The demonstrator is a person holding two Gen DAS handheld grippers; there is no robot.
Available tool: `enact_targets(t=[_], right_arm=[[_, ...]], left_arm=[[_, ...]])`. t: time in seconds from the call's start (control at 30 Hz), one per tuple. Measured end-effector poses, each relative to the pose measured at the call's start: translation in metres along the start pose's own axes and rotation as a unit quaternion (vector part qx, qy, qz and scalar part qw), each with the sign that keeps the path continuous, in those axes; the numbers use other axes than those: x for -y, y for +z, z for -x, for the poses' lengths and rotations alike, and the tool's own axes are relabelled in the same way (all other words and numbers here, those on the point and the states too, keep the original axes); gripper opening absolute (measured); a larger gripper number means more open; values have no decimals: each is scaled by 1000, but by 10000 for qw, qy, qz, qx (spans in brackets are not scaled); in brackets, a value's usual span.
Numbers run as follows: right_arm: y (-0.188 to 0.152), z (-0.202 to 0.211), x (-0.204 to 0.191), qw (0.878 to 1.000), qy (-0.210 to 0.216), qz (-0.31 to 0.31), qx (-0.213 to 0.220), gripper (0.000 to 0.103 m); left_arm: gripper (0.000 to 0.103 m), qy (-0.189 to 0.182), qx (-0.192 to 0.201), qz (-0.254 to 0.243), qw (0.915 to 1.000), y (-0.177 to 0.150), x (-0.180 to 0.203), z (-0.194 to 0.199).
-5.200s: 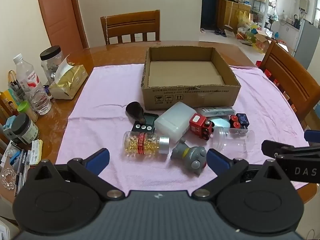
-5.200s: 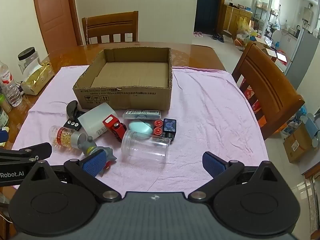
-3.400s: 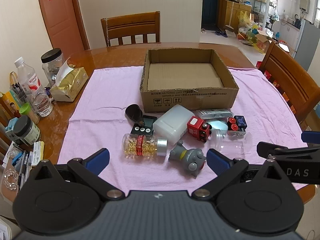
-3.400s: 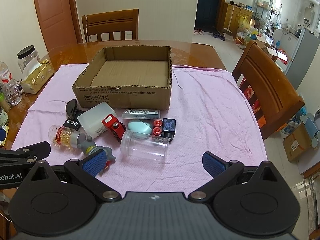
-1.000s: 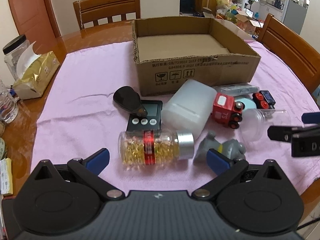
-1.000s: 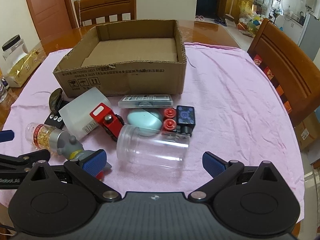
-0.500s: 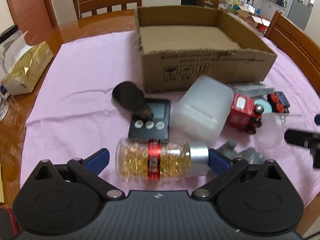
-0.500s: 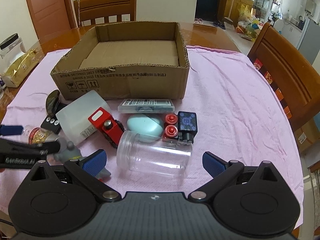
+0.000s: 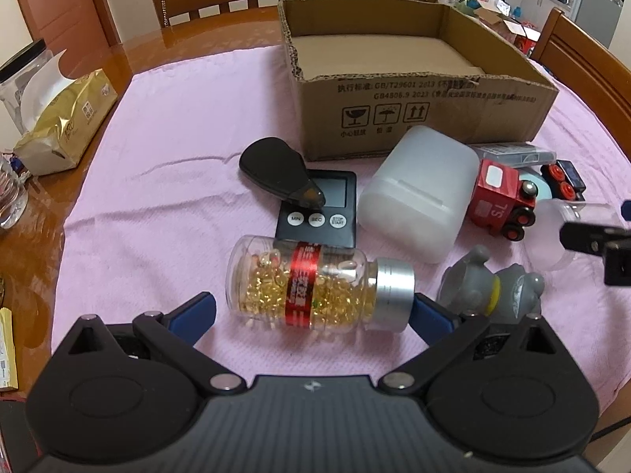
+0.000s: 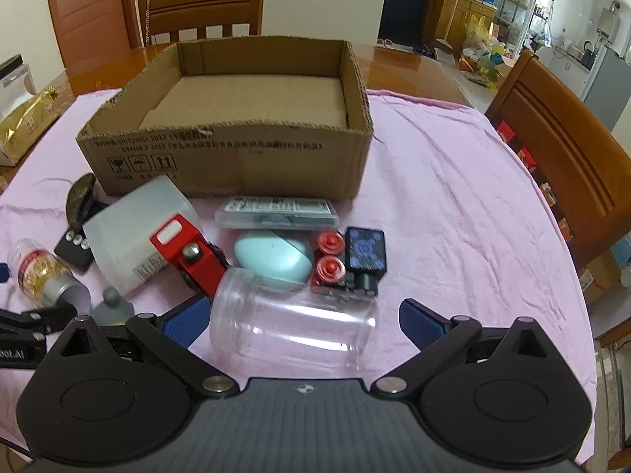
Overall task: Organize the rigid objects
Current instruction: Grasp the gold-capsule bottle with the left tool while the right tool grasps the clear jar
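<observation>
We see the left gripper [image 9: 311,311] spread wide, its blue pads on either side of the capsule bottle [image 9: 315,285], holding nothing. The left pad stands a little off the bottle's clear base; the right pad sits just beside the silver cap, and we cannot tell whether it touches. The bottle lies on its side on the pink cloth [image 9: 177,126], its long axis running left to right across the gripper's mouth, cap toward the right. Just behind it lies the black timer [image 9: 319,209], with a dark oval case [image 9: 276,169] resting on the timer's far left corner.

We see the right gripper [image 10: 303,321] equally wide apart and gripping nothing, with the clear jar [image 10: 292,329] lying on its side between the pads. The jar's long axis also runs left to right, its open mouth toward the left, near the left pad; the right pad stands apart from the jar's base.

Beyond the jar lie the red toy truck [image 10: 189,254], the pale blue oval case [image 10: 272,254], the dark blue toy car [image 10: 355,260], a flat clear case [image 10: 276,211] and the white plastic container [image 10: 134,228]. The grey figurine [image 9: 489,287] sits just right of the bottle's cap. The cardboard box [image 10: 236,153] stands open behind all of them on the counter [image 9: 79,157].
</observation>
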State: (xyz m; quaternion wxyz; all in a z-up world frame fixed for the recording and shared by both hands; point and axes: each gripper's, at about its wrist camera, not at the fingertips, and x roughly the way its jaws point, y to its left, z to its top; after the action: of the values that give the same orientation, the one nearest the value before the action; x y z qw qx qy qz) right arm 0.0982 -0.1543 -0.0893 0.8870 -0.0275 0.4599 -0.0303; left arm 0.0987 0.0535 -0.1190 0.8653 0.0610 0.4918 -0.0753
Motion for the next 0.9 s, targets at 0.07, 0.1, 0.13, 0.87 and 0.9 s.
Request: enact_targets(t=[0.07,0.1,0.13,0.87,0.9], right_arm=[[-4,0,4,10000,13,-18,-69,103],[-7,-1,5,9999,14,-18,-106,103],[-10,0,7,9999,-9,0,-136,103],[-54,-25,59,9982,401,220,-400,103],[-54,-25,60,9980,427,263,-397,103]], left_arm=[[102,12,-17,-2,10000,0,0,-1],[102,15,-26,-6,10000,0,0,-1],[102,16,-31,-10,10000,0,-1,-2],[102,-235,112,-143,9996,-9,-6,-20],[102,-250,170,-165,9994,-10,-6,-20]])
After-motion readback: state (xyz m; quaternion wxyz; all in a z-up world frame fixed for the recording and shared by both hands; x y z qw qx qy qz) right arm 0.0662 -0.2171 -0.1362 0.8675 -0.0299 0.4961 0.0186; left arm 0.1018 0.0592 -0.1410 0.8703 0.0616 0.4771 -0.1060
